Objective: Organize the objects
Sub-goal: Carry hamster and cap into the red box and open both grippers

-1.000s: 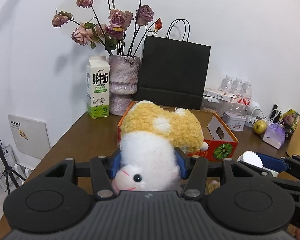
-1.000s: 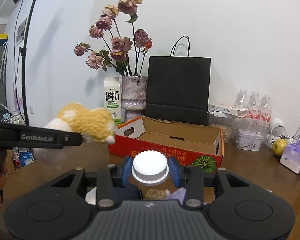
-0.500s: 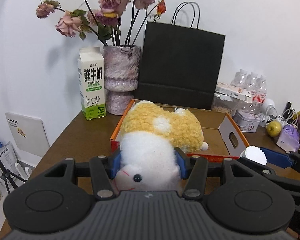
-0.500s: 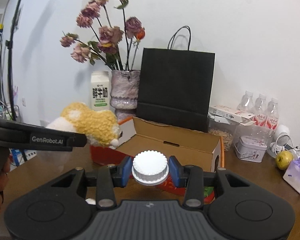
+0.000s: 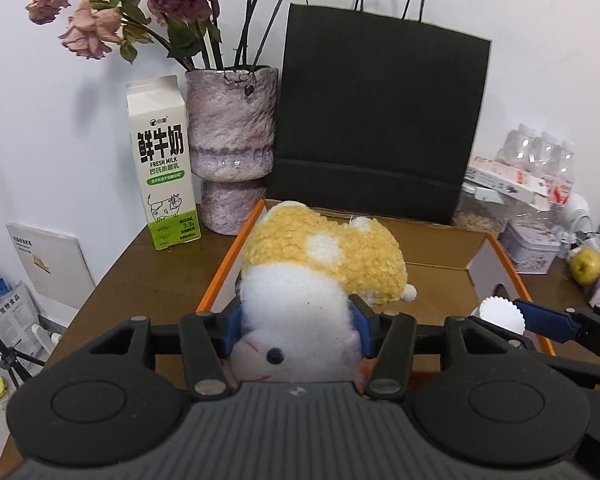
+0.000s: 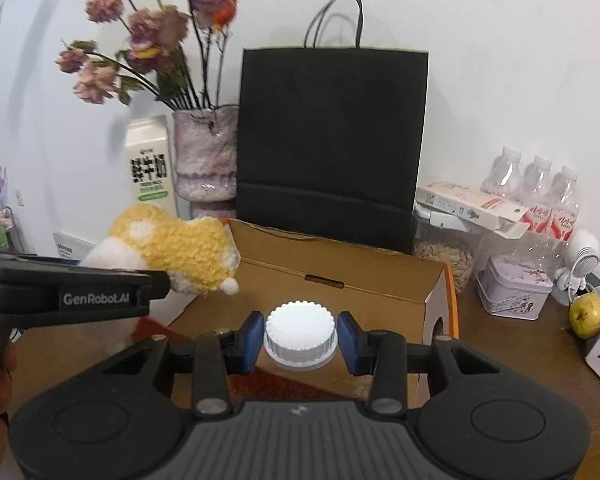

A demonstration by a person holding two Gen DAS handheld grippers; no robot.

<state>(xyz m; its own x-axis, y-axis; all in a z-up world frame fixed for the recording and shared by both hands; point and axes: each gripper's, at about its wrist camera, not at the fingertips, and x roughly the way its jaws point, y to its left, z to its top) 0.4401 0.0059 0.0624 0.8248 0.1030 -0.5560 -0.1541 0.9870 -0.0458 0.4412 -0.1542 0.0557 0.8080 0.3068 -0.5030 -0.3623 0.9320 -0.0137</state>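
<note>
While the left gripper (image 5: 298,330) clamps the plush (image 5: 320,276) and the right gripper (image 6: 300,338) clamps the cap (image 6: 300,334) above the box (image 6: 340,276), both placements remain undone.

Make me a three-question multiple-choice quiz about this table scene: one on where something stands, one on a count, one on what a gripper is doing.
1. Where does the milk carton stand?
A. Inside the cardboard box
B. Beside the vase, to its left as seen from the left gripper's camera
C. On top of the black paper bag

2. How many clear water bottles stand at the back right?
A. One
B. Three
C. Five

3. What is the left gripper doing?
A. Holding the plush toy
B. Hanging open with nothing in it
C. Holding the apple

Answers:
1 B, the carton sits against the vase on the table.
2 B, three caps show in a row.
3 A, its blue pads press the plush toy over the cardboard box.
</note>
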